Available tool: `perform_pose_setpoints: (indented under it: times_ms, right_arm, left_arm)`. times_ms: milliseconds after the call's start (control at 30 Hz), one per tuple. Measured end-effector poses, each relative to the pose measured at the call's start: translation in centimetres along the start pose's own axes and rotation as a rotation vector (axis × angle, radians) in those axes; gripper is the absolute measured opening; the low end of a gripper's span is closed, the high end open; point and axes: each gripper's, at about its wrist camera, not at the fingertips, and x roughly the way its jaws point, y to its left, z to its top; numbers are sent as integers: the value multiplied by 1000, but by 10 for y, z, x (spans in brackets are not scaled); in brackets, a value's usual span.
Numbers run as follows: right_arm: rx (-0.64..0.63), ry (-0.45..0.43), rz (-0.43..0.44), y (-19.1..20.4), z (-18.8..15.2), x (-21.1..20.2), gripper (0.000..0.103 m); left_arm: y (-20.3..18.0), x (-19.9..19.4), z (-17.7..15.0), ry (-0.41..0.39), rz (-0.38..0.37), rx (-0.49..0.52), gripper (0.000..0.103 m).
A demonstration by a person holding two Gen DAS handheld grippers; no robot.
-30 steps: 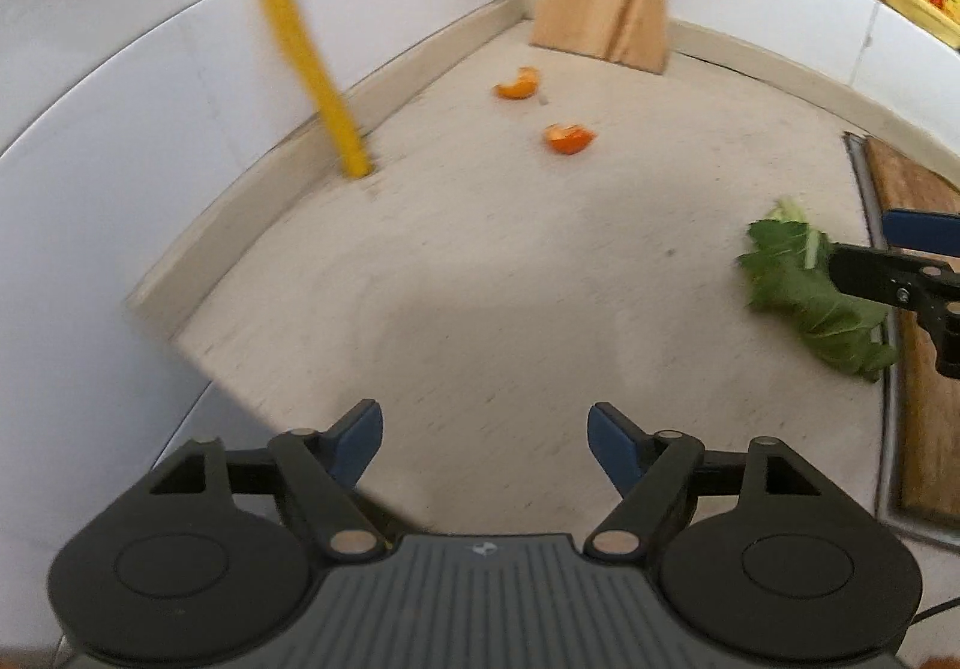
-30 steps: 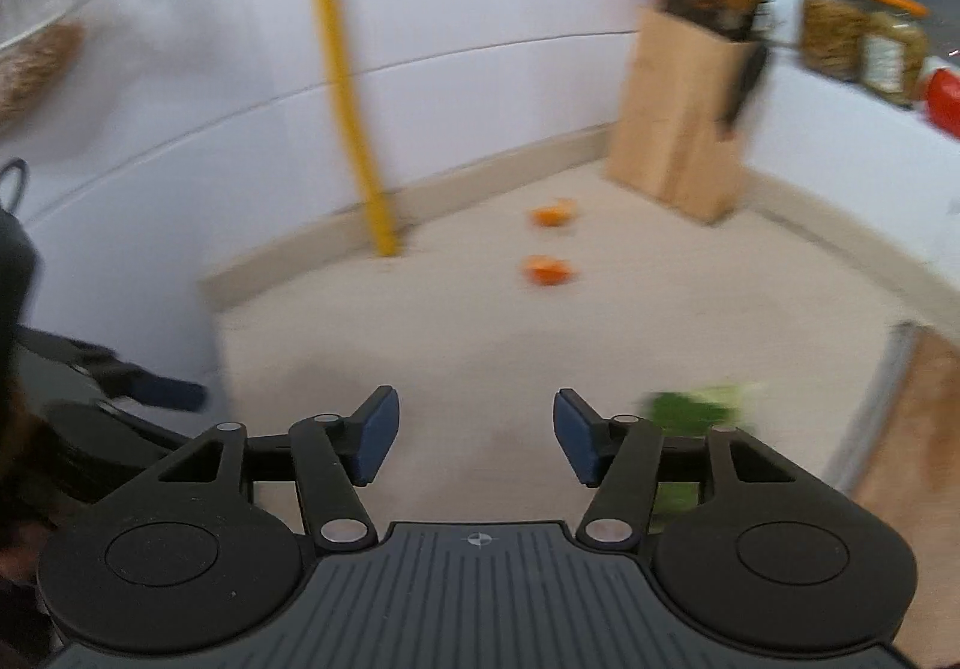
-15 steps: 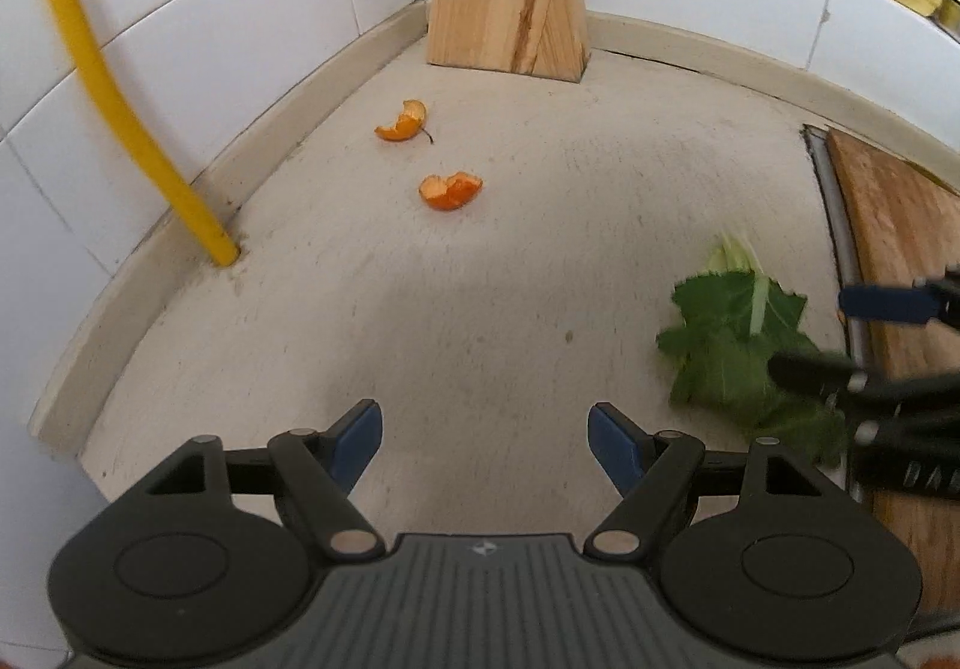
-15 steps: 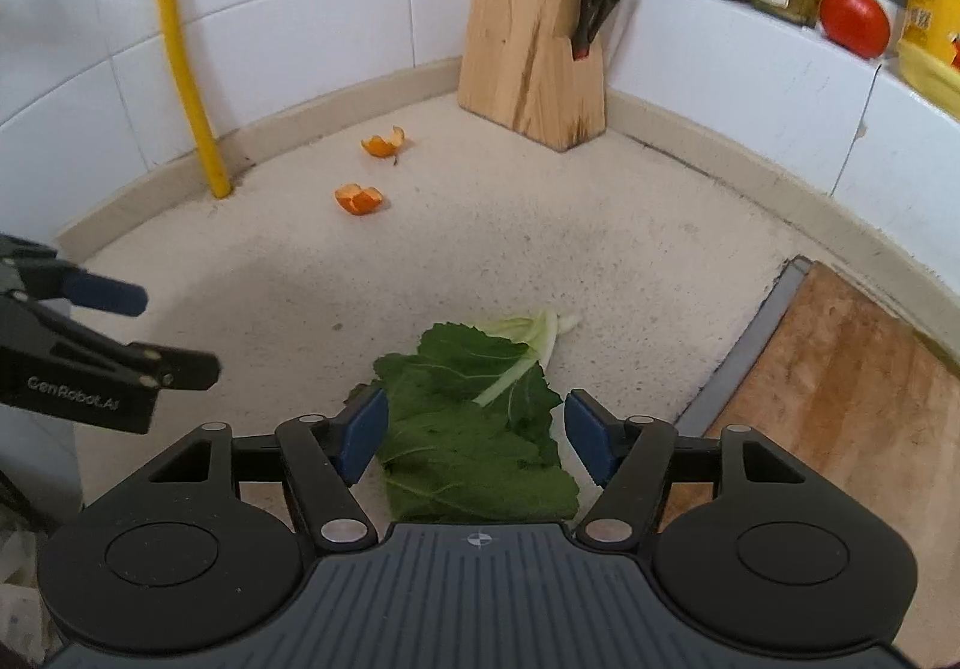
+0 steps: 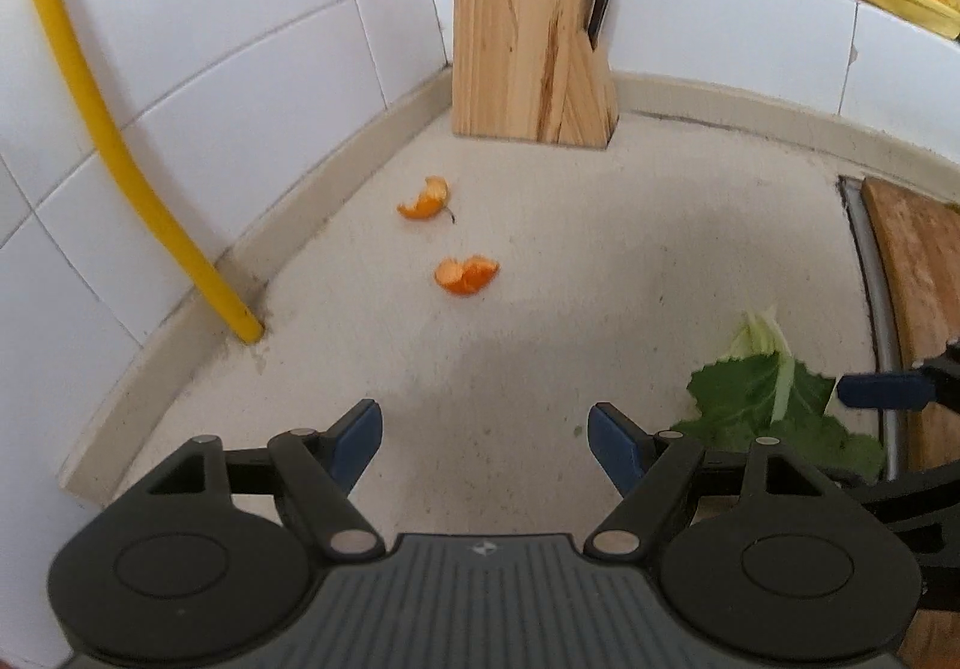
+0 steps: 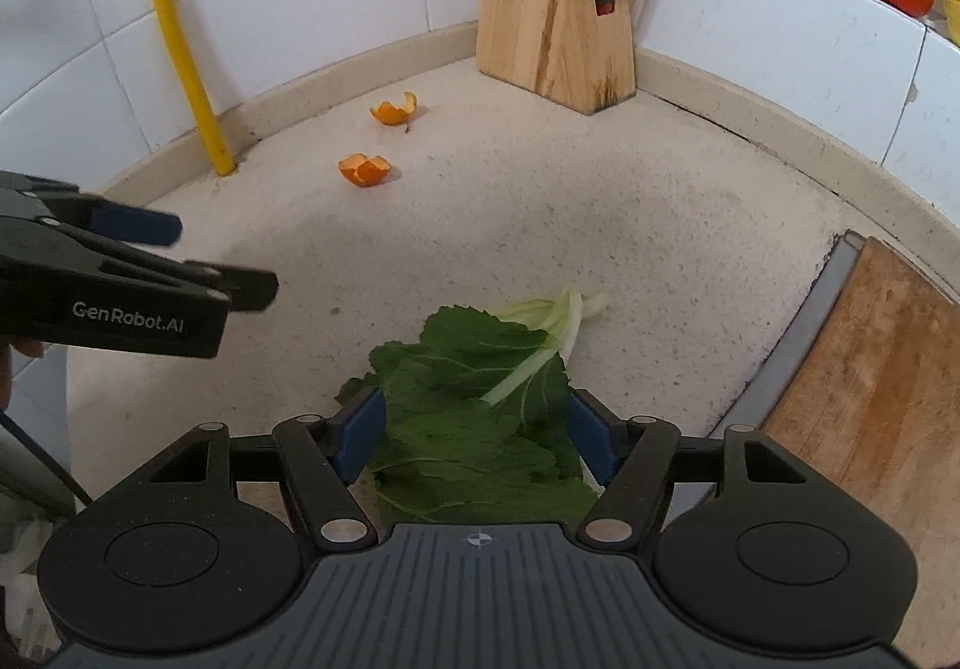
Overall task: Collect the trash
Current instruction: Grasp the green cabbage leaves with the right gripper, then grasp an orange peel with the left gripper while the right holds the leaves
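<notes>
Your right gripper (image 6: 477, 438): spread wide, greens leaf (image 6: 480, 429) on the bench (image 6: 600, 225) between its fingers, ungripped; left gripper (image 5: 485, 438): open, empty

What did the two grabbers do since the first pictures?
The right gripper swung down over the leaf, its jaws just opening wider; they now straddle it without pressing. The left gripper slid toward the peels, open and empty. Leaf, peels and knife block stayed put.

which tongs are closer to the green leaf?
Right. The right tongs straddle the leaf, open. The left tongs hang open over bare counter beside it.
</notes>
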Motion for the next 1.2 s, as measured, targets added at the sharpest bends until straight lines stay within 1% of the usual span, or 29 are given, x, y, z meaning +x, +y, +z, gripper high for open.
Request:
perform_pose_setpoints:
  times_ms: [100, 433, 533, 567, 633, 667, 700, 733, 767, 800, 900, 1000, 1100, 1200]
  right_arm:
    - [4, 7, 7, -4, -1, 2, 73]
    - [-6, 26, 32, -11, 0, 10, 73]
    - [-13, 40, 43, -11, -1, 15, 69]
    - [-17, 47, 49, -10, -1, 16, 63]
    - [-23, 54, 55, -9, 0, 19, 56]
    - [-30, 52, 51, -8, 1, 18, 42]
    - [-31, 53, 53, -9, 2, 19, 34]
    - [-21, 50, 62, -10, 3, 18, 30]
    - [-14, 45, 67, -11, 3, 17, 23]
    - [-10, 36, 71, -12, 4, 15, 19]
    - [38, 2, 105, -18, 9, 6, 11]
    - [94, -33, 131, -25, 15, -4, 10]
    - [112, -81, 117, -26, 24, -11, 9]
    - [155, -133, 96, -27, 30, -16, 9]
  left_arm:
    - [-2, 0, 4, -5, -5, -8, 70]
    - [-4, 3, 8, -22, 31, -16, 70]
    - [-3, 6, 10, -23, 36, -20, 70]
    - [-3, 7, 11, -24, 37, -22, 70]
    - [-3, 10, 12, -22, 42, -22, 70]
    - [-3, 11, 12, -22, 44, -20, 70]
    - [-2, 11, 12, -24, 48, -18, 70]
    - [-2, 11, 12, -23, 52, -15, 70]
    - [0, 12, 11, -22, 54, -15, 70]
    - [2, 12, 9, -18, 54, -18, 70]
    - [11, 15, 4, 0, 46, -28, 70]
    - [19, 18, 1, 7, 37, -31, 70]
    - [27, 25, 3, -2, -3, -34, 70]
    - [36, 35, 12, -16, -39, -57, 70]
